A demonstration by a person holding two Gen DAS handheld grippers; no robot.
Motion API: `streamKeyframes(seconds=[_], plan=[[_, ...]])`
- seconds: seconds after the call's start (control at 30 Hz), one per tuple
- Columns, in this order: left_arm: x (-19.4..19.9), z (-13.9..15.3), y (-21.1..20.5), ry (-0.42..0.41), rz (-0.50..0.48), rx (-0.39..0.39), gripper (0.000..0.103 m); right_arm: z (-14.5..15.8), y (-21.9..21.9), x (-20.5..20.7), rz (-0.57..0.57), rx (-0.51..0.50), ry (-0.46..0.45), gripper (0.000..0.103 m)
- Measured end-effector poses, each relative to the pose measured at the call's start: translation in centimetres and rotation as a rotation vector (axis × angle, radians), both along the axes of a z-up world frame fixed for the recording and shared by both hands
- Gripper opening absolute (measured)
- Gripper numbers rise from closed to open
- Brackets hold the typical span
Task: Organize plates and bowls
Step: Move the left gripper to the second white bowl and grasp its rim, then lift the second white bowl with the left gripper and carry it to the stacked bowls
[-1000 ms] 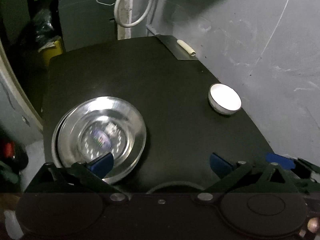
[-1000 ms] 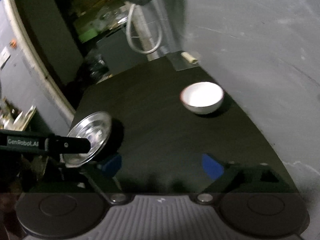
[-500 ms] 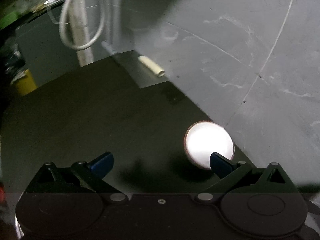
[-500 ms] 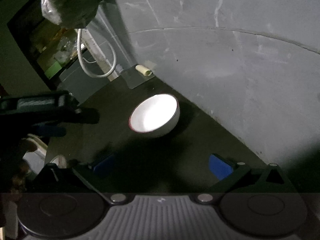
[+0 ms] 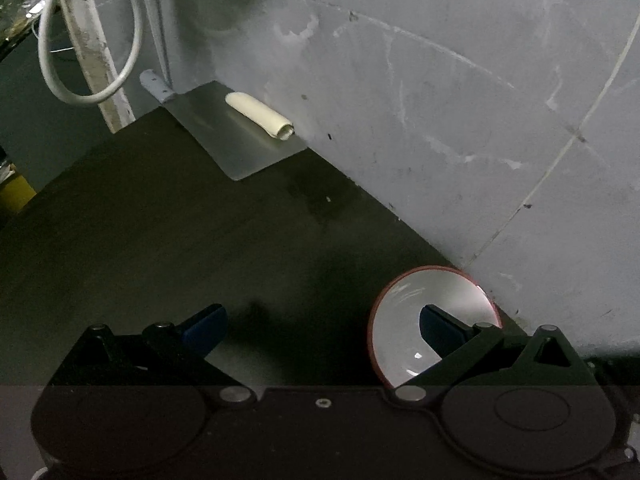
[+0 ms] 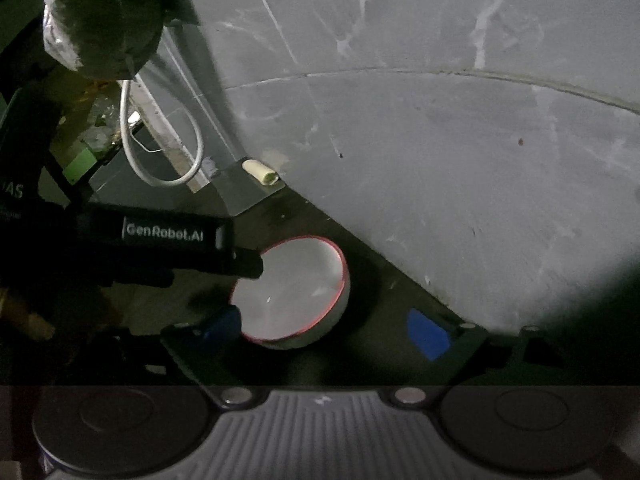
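Note:
A white bowl with a red rim [image 5: 400, 320] stands on the dark table [image 5: 180, 240], close to the grey wall. My left gripper [image 5: 320, 326] is open; its right finger [image 5: 440, 330] reaches over the bowl's rim above the inside, and its left finger stays over bare table. In the right wrist view the bowl [image 6: 296, 292] sits between the blue pads of my right gripper [image 6: 324, 330], whose jaws are closing. The left pad is at the bowl's near-left rim and the right pad is clear of it. A finger [image 6: 246, 266] of the left gripper overlaps the bowl's left rim.
A flat metal blade [image 5: 236, 144] with a cream roll [image 5: 260, 114] on it lies at the table's far corner. The grey wall [image 5: 440, 120] runs along the table's right edge. A white cable loop [image 5: 92, 92] and a bagged bundle [image 6: 104, 16] hang beyond the table.
Both grippers moved in on the white bowl. The left one swung right, away from the steel plates, which left its view. The bowl now sits between the right gripper's pads.

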State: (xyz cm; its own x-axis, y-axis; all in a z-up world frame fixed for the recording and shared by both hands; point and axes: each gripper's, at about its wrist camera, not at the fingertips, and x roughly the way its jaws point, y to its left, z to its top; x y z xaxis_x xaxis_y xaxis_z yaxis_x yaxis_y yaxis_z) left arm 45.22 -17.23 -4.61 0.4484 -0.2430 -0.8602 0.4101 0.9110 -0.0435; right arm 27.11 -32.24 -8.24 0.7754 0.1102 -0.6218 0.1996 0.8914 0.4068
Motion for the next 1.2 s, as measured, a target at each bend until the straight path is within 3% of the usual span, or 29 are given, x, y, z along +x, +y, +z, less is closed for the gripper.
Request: streamKeyframes(seconds=[0.17, 0.37, 0.47, 0.53, 0.6, 0.73, 0.93, 1.2], plan=[[0.5, -0.8, -0.3, 0.034, -0.003, 0.003, 0.091, -0.2, 0.0, 0.7, -0.006, -0.008, 0.008, 0.080], [0.2, -1.4, -0.6, 0.069, -0.004, -0.006, 0.068, -0.5, 0.1, 1.6, 0.019, -0.002, 0.026, 0.058], [0.0, -1.5, -0.8, 0.089, -0.015, -0.024, 0.055, -0.7, 0.0, 1.8, 0.025, 0.005, 0.032, 0.048], [0.0, -1.7, -0.8, 0.107, -0.016, -0.044, 0.041, -0.9, -0.1, 1.9, 0.028, 0.008, 0.040, 0.041], [0.0, -1.9, -0.6, 0.125, -0.006, -0.066, 0.036, -1.0, -0.2, 1.9, 0.030, 0.012, 0.040, 0.038], [-0.3, -1.8, -0.3, 0.148, -0.003, -0.128, 0.014, -0.8, 0.0, 1.8, 0.039, 0.007, 0.036, 0.033], [-1.7, -1.4, 0.1, 0.131, 0.009, -0.131, 0.012, -0.8, 0.0, 1.1, 0.038, 0.015, 0.041, 0.024], [-4.2, 0.8, 1.4, 0.071, 0.027, -0.175, 0.012, 1.0, 0.7, -1.1, 0.048, 0.012, -0.018, 0.023]])
